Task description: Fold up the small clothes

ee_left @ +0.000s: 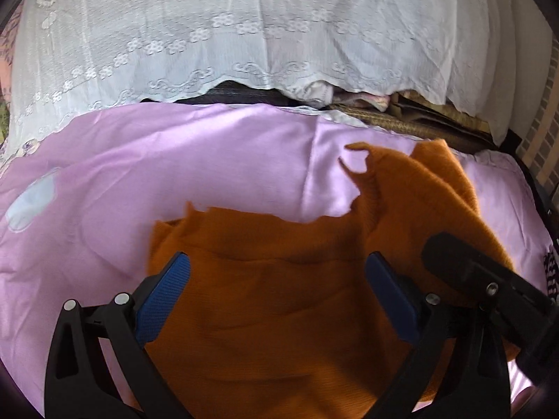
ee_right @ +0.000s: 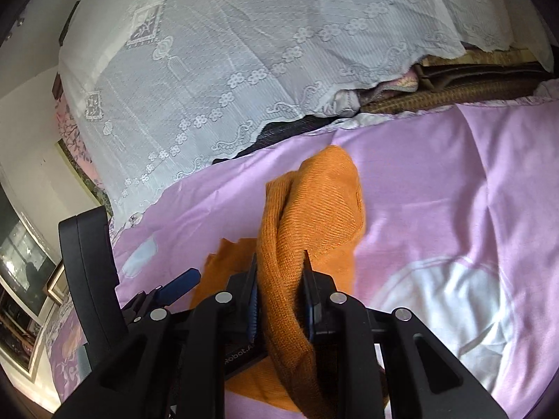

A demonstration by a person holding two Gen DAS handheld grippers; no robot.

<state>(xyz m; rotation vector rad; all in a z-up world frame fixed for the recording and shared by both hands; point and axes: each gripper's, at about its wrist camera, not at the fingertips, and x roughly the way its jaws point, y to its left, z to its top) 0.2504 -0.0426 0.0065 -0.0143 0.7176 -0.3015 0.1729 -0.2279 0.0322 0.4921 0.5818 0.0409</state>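
Note:
An orange knit garment (ee_left: 279,296) lies on the pink bedsheet (ee_left: 139,174). My left gripper (ee_left: 277,269) hovers open over it, blue pads spread wide with nothing between them. In the right wrist view my right gripper (ee_right: 281,279) is shut on a bunched fold of the same orange garment (ee_right: 314,209), which rises up and flops forward past the fingertips. The right gripper's black body (ee_left: 489,286) shows at the right of the left wrist view, lifting that part of the cloth. The left gripper (ee_right: 178,288) shows at the lower left of the right wrist view.
A white lace cloth (ee_left: 244,35) covers a pile at the back of the bed, with woven mats (ee_left: 419,122) and folded fabrics under it. The sheet has a white printed patch (ee_right: 447,300). A wall with framed pictures (ee_right: 28,279) stands at the left.

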